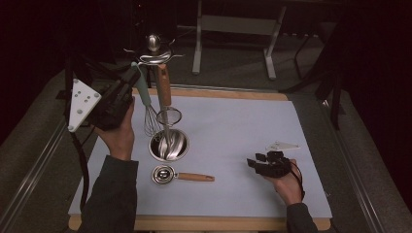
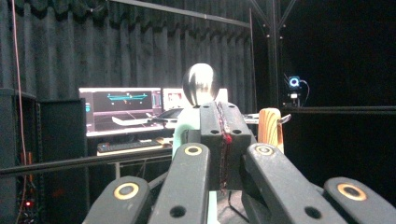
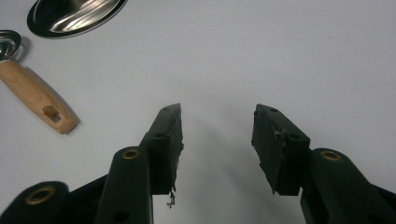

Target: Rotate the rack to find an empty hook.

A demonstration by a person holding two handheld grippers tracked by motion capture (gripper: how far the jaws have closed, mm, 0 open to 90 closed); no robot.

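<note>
Left gripper [image 2: 220, 140]: black jaws, brass-ringed pivots, grey three-cornered plate, black cable. Right gripper [image 3: 217, 144]: same black build. Dark sleeves [image 1: 112, 194].

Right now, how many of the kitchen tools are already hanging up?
Two: a wooden-handled strainer hangs on the rack, and the whisk hangs beside it. The left claw is shut at the whisk's mint handle, though whether it grips it is unclear. One wooden-handled tool lies on the mat. The right claw rests open, holding nothing.
</note>
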